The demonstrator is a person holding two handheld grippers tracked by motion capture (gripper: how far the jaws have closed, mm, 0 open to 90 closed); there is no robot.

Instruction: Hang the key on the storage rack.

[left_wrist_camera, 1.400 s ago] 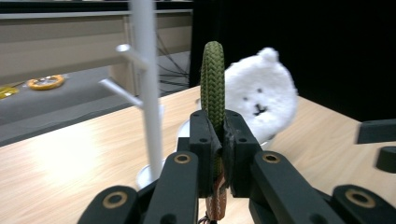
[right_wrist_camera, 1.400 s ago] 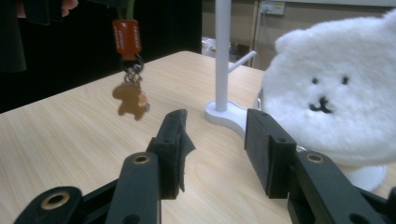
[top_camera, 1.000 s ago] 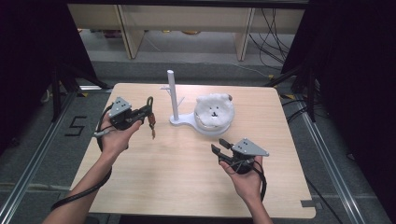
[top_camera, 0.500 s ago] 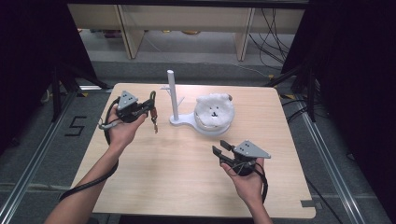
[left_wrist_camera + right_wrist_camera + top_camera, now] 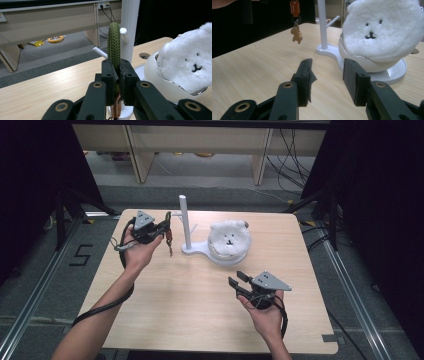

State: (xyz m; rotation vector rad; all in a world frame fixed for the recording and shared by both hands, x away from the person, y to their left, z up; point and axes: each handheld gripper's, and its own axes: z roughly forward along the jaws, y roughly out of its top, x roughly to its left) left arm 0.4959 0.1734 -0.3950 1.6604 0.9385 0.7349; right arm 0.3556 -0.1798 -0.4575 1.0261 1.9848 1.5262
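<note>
— What's in the bowl (image 5: 227, 256)?
— A white plush bear (image 5: 229, 237), centre frame. My left claw (image 5: 165, 231) pinches a green strap (image 5: 114, 45) beside the stand (image 5: 186, 222); my right claw (image 5: 236, 283) gapes, lower right.

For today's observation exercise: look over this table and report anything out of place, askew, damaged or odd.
Nothing looks damaged or spilled. The white stand is upright with the plush bear seated in its bowl. The left tongs grip a green braided strap with a keyring charm hanging in the air. The right tongs are open.
</note>
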